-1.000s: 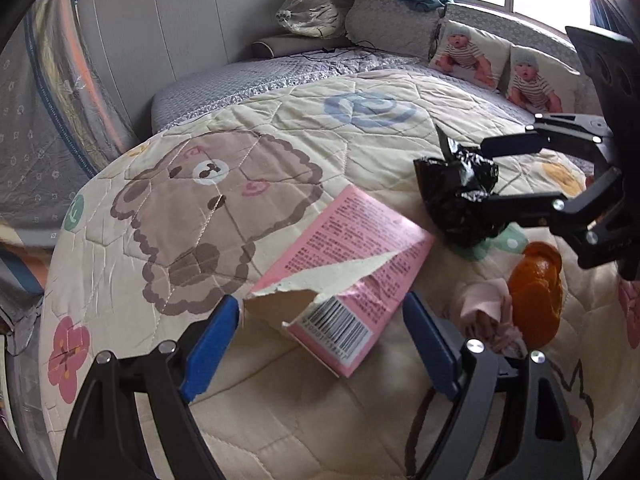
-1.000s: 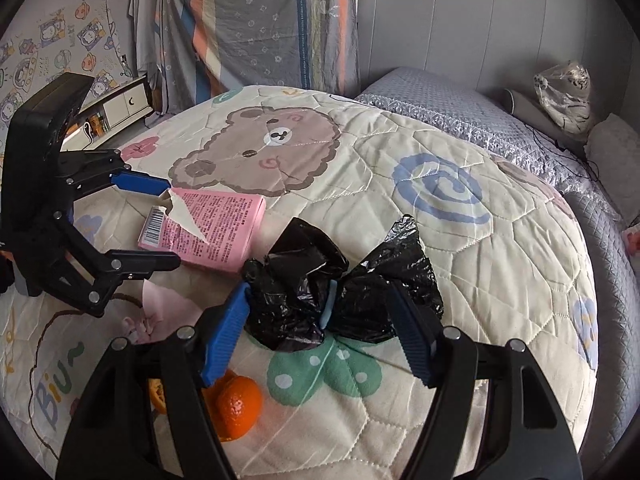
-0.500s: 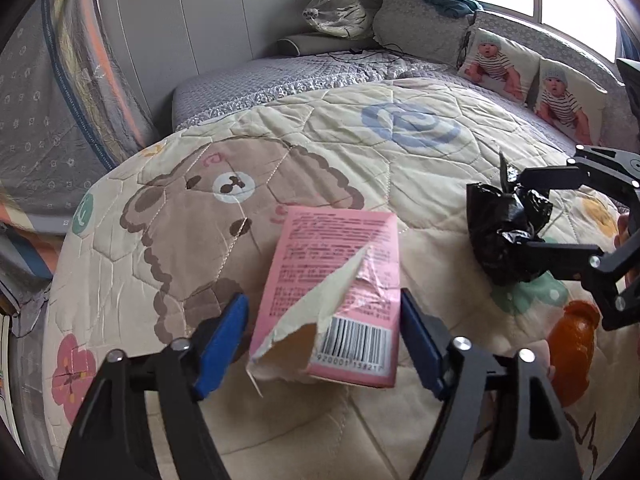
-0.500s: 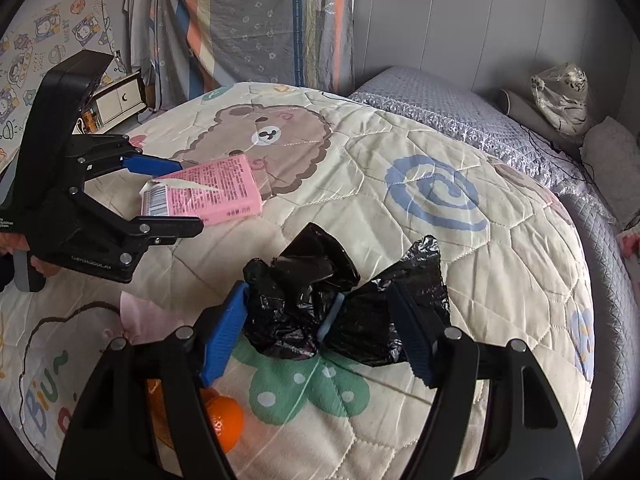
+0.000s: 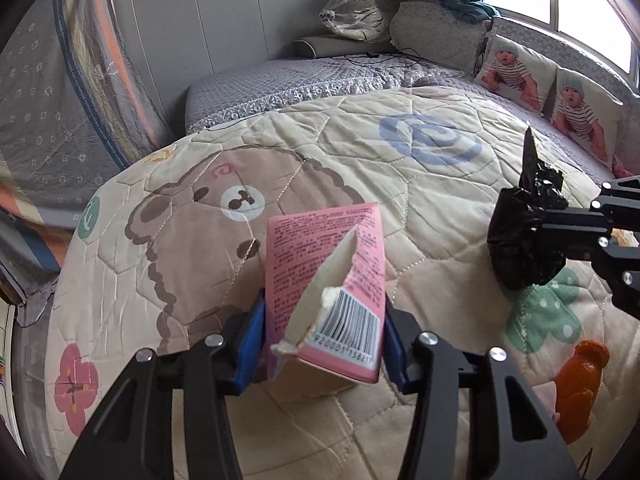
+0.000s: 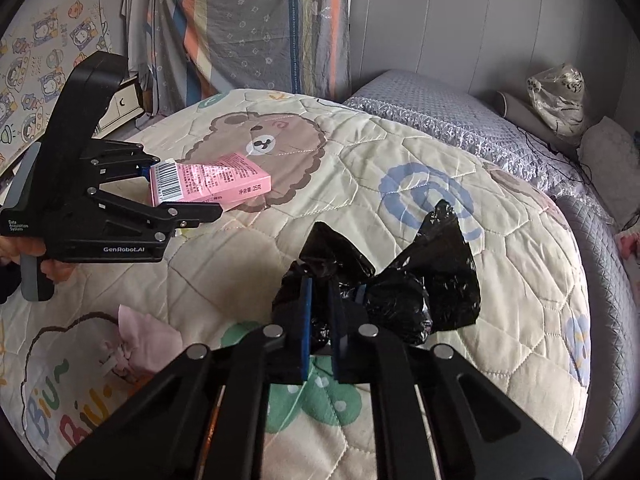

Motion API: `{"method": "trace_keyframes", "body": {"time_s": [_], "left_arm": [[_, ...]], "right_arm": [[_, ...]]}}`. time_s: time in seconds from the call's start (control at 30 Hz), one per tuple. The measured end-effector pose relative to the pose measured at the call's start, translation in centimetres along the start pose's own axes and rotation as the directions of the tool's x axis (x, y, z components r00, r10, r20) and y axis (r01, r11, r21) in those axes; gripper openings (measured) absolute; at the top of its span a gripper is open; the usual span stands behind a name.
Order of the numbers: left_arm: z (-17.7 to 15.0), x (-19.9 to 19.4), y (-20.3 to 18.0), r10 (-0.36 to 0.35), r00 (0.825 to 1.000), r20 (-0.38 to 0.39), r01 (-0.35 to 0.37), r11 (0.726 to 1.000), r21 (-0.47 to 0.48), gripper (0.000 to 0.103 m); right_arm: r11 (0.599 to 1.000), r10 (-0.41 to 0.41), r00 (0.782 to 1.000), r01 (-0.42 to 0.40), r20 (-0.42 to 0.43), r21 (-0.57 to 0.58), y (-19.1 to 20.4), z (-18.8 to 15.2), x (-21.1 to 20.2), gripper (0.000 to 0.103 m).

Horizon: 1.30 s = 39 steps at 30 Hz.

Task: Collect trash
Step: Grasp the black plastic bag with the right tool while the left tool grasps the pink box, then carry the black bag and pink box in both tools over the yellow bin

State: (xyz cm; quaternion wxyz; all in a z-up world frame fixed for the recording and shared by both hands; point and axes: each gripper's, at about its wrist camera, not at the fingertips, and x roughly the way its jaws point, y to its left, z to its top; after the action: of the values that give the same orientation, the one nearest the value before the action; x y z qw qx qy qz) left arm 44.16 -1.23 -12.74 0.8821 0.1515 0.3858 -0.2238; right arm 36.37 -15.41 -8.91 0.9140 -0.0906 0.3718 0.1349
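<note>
While left gripper (image 5: 324,332) clamps pink box (image 5: 324,276), right gripper (image 6: 320,320) pinches black bag (image 6: 400,292).

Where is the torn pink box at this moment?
The pink box is clamped in the left gripper, above the quilt's bear print, left of the black bag.

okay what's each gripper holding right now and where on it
Left gripper clamps the torn pink box by its sides at the barcode end; right gripper pinches the black trash bag at its bunched middle.

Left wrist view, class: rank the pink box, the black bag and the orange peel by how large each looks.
1. pink box, nearest the camera, so its lead is unsure
2. black bag
3. orange peel, partly cut off
</note>
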Motion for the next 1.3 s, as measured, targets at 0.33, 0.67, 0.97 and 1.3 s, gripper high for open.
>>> {"method": "trace_keyframes", "body": {"time_s": [0.33, 0.67, 0.97, 1.3], "left_arm": [[-0.3, -4.8, 1.1, 0.001, 0.997, 0.080, 0.003, 0.998, -0.056, 0.046], [-1.7, -12.5, -1.1, 0.022, 0.981, 0.193, 0.002, 0.992, -0.123, 0.046], [-2.2, -17.1, -6.3, -0.023, 0.966, 0.259, 0.053, 0.993, -0.110, 0.046], [-1.3, -20.4, -13.6, -0.099, 0.945, 0.311, 0.116, 0.993, -0.035, 0.046]], "right_arm": [[1.000, -0.021, 0.997, 0.020, 0.070, 0.011, -0.6, 0.2, -4.4, 0.003], [0.999, -0.031, 0.989, 0.025, 0.143, 0.040, -0.6, -1.9, -11.0, 0.003], [0.993, -0.091, 0.971, 0.071, 0.220, 0.098, -2.3, -4.7, -17.9, 0.003], [0.968, -0.213, 0.940, 0.166, 0.266, 0.190, -6.2, -9.2, -24.5, 0.003]]}}
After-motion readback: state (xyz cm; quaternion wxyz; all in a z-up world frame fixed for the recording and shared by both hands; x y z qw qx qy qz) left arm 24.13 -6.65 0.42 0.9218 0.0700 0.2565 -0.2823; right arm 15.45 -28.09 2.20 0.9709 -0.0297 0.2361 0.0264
